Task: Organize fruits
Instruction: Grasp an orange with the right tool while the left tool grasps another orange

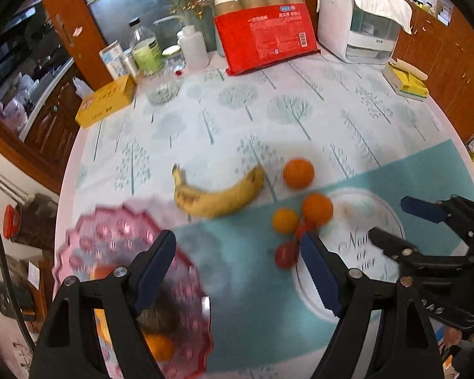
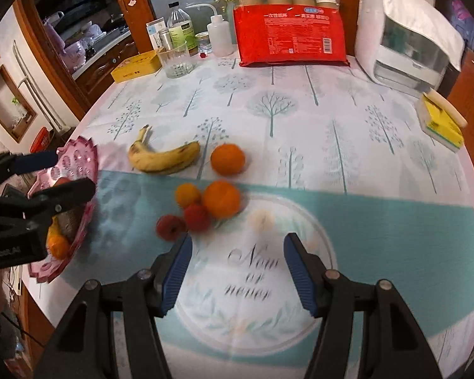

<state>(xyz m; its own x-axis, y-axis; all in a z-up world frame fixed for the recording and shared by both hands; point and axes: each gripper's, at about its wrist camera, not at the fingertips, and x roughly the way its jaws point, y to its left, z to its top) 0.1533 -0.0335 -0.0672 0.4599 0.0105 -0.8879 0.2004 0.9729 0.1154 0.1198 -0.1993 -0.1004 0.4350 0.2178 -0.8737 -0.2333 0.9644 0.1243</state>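
Observation:
A pink scalloped glass bowl (image 1: 186, 271) stands at the table's near left and holds an orange (image 1: 161, 345) and a brown fruit (image 1: 161, 315); the bowl also shows in the right wrist view (image 2: 79, 158). A banana (image 2: 164, 158), three oranges (image 2: 228, 159) (image 2: 221, 199) (image 2: 188, 195) and two red fruits (image 2: 197, 217) (image 2: 170, 226) lie loose mid-table. My left gripper (image 1: 237, 246) is open and empty, its left finger over the bowl's rim. My right gripper (image 2: 237, 249) is open and empty, just short of the red fruits.
At the back stand a red package of jars (image 2: 292, 36), a white appliance (image 2: 404, 44), bottles (image 2: 180, 30), a glass (image 2: 175, 61) and a yellow box (image 2: 136, 68). A yellow sponge pack (image 2: 442, 123) lies at the right edge.

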